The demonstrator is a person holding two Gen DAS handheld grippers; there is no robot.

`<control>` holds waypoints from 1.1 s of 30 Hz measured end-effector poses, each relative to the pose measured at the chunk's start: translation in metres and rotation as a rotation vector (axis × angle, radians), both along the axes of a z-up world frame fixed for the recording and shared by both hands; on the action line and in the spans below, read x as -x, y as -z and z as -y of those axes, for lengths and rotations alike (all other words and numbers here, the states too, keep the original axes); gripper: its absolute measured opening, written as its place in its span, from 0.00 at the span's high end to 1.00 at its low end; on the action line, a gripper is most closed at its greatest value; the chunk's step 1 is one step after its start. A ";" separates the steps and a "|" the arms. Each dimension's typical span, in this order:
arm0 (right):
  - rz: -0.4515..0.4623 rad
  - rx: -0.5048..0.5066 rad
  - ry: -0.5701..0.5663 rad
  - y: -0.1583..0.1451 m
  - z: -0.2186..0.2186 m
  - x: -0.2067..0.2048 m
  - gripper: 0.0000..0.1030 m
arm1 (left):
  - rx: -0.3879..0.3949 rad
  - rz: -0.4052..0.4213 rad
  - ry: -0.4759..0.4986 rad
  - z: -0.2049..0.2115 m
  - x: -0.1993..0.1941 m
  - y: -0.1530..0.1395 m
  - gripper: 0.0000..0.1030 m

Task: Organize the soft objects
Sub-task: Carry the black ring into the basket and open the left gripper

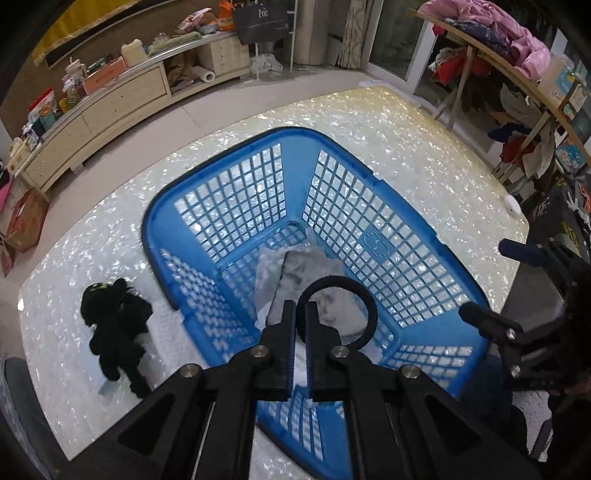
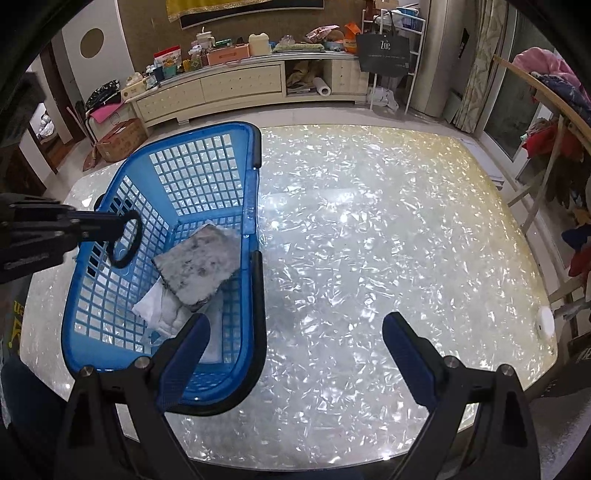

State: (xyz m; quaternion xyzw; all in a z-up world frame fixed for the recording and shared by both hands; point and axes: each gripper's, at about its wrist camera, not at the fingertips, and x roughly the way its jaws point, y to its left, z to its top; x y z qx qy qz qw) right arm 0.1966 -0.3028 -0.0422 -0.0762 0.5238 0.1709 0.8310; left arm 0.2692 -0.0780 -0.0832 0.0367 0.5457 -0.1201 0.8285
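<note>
A blue lattice basket [image 1: 369, 177] [image 2: 166, 373] stands on the shiny table. Inside lie a grey fuzzy cloth [image 1: 306, 266] [image 2: 199, 266] on top of a white cloth [image 2: 159, 306]. My left gripper [image 1: 301, 306] is shut on a black ring band [image 1: 365, 295] [image 2: 127, 240] and holds it above the basket's inside. My right gripper [image 2: 295, 332] is open and empty, by the basket's near right side. A black plush toy [image 1: 114, 321] lies on the table left of the basket.
The pearly table top [image 2: 369, 240] spreads to the right of the basket, with a small white round object [image 2: 546, 323] near its right edge. A long cream cabinet [image 2: 240, 88] with clutter stands behind. A rack with clothes [image 1: 498, 33] is at the right.
</note>
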 end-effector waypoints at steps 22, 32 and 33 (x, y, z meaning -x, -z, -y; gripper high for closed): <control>-0.081 -0.046 -0.010 0.024 -0.001 -0.024 0.08 | -0.110 -0.117 0.013 0.019 -0.066 0.061 0.96; -0.080 -0.075 0.000 0.009 -0.002 -0.012 0.09 | -0.097 -0.041 0.044 0.028 -0.039 0.038 0.31; -0.075 -0.075 0.000 0.006 -0.002 -0.010 0.09 | -0.101 -0.019 0.041 0.029 -0.034 0.031 0.31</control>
